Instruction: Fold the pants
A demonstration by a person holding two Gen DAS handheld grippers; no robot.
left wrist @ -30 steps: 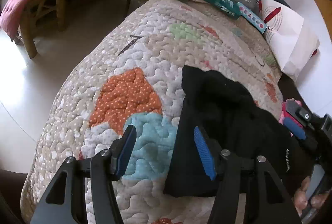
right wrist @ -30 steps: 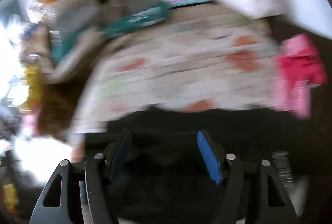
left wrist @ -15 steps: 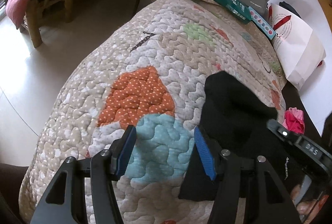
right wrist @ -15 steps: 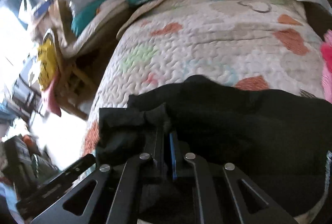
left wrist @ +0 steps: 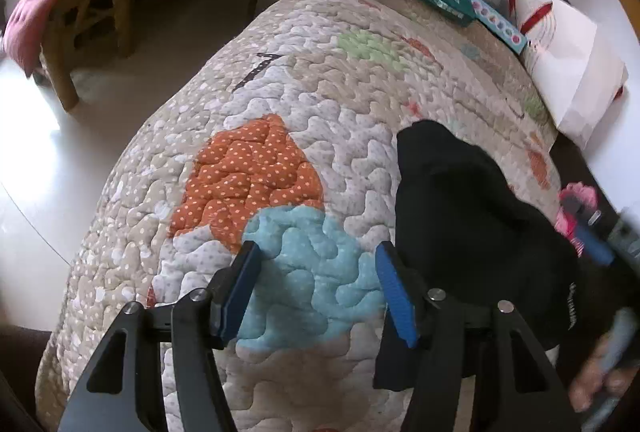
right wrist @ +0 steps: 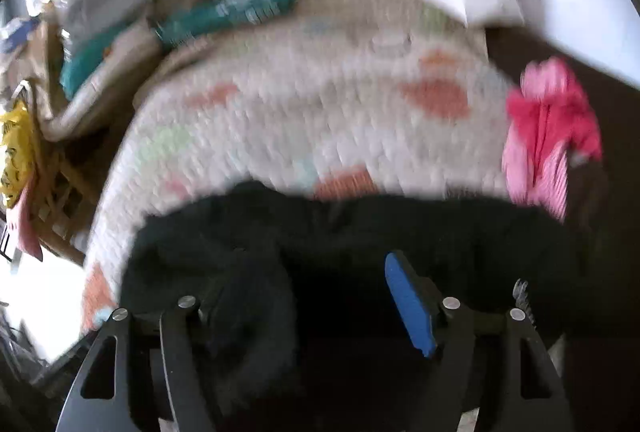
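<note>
The left gripper (left wrist: 316, 288) hovers with its jaws wide apart over the patchwork quilt (left wrist: 256, 168), holding nothing, and just to its right the black pants (left wrist: 460, 204) lie bunched in a loose mound. In the blurred right wrist view, the right gripper (right wrist: 320, 296) also has its jaws spread above the dark cloth, gripping nothing. The mound looks uneven, so a pinch into it could likely catch several layers and drag the fold askew toward the pink garment (right wrist: 548, 144).

Both wrist views low, close over quilt (left wrist: 304, 80); share pants (right wrist: 360, 240).
</note>
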